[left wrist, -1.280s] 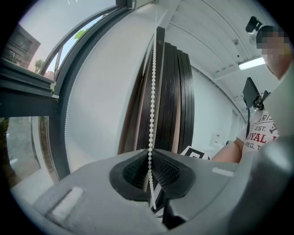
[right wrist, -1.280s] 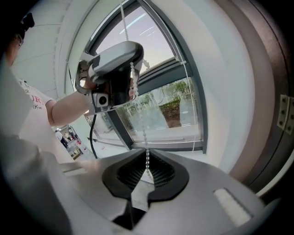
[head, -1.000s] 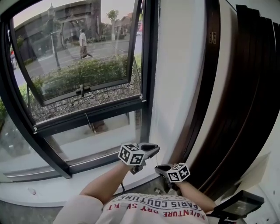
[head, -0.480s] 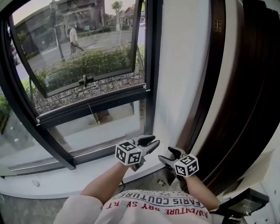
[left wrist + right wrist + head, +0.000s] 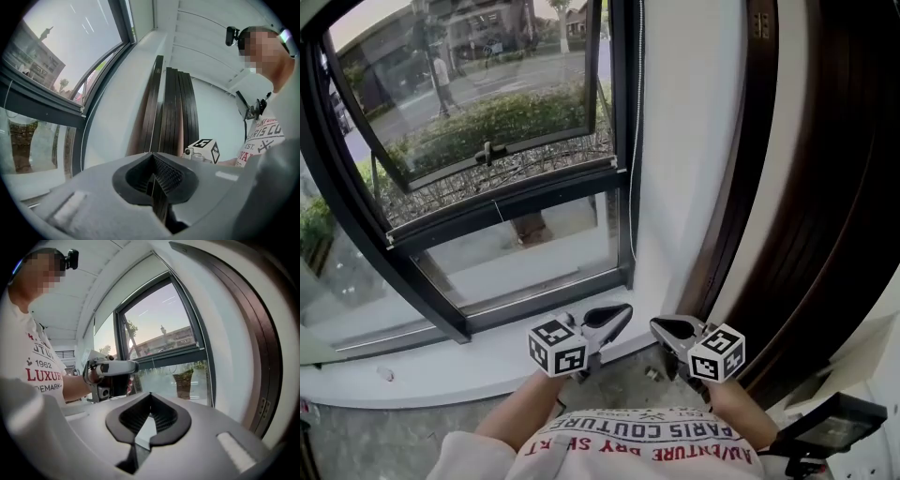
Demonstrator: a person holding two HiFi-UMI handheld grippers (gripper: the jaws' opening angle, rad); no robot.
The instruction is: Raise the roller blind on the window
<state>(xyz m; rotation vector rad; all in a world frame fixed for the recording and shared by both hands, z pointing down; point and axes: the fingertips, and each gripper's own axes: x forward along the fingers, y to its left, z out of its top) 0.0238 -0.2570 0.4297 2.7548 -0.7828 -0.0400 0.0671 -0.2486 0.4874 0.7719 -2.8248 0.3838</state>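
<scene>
The dark-framed window (image 5: pixel 619 122) fills the upper left of the head view. A thin bead cord (image 5: pixel 634 141) hangs down along its right frame and shows again in the right gripper view (image 5: pixel 202 333). A pale band (image 5: pixel 126 291) across the top of the glass may be the roller blind. My left gripper (image 5: pixel 622 311) (image 5: pixel 152 176) and right gripper (image 5: pixel 658 325) (image 5: pixel 149 411) hover side by side over the sill, below and short of the cord. Both pairs of jaws are closing together with nothing between them, and neither touches the cord.
A hinged sash (image 5: pixel 487 150) stands tilted open in the upper pane. Right of the white wall strip (image 5: pixel 684 141) stand tall dark wooden panels (image 5: pixel 825 187). The white sill (image 5: pixel 441 370) runs along the bottom, and a black device (image 5: pixel 825 436) sits at lower right.
Both grippers have sunk lower in the head view and drawn slightly apart. Their jaws stood apart half a second ago and are now together. A pedestrian outside walked left.
</scene>
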